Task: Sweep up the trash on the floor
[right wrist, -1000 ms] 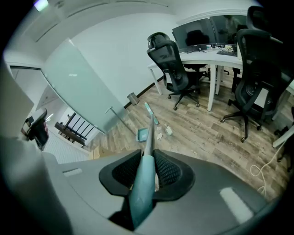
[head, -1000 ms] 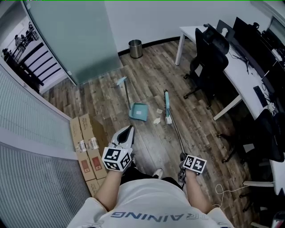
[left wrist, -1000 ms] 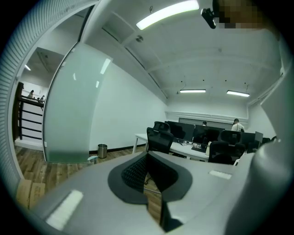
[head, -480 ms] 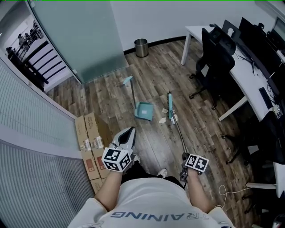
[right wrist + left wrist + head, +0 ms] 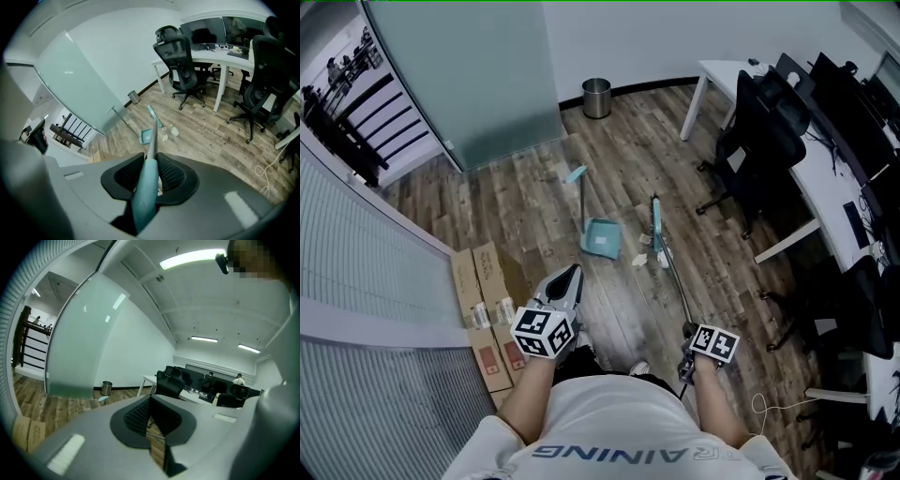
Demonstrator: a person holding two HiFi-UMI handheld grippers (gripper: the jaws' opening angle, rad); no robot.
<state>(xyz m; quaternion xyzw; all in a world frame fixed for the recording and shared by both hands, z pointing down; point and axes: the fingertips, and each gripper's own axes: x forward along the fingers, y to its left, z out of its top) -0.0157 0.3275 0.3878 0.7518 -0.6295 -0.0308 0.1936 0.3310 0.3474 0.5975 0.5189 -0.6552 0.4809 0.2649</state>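
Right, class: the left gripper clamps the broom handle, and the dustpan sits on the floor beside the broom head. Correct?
No: the right gripper clamps the broom handle, as the right gripper view shows; the left gripper is shut, empty. The dustpan does sit beside the broom head.

Dustpan [image 5: 601, 238] on floor [image 5: 525, 202]. Broom [image 5: 657, 223] just right of dustpan; paper scraps [image 5: 639, 260] between the two. Waste bin [image 5: 596, 97] well behind dustpan, at wall. Cardboard boxes [image 5: 483, 314] left of dustpan, nearer. Office chair [image 5: 759, 141] far right.
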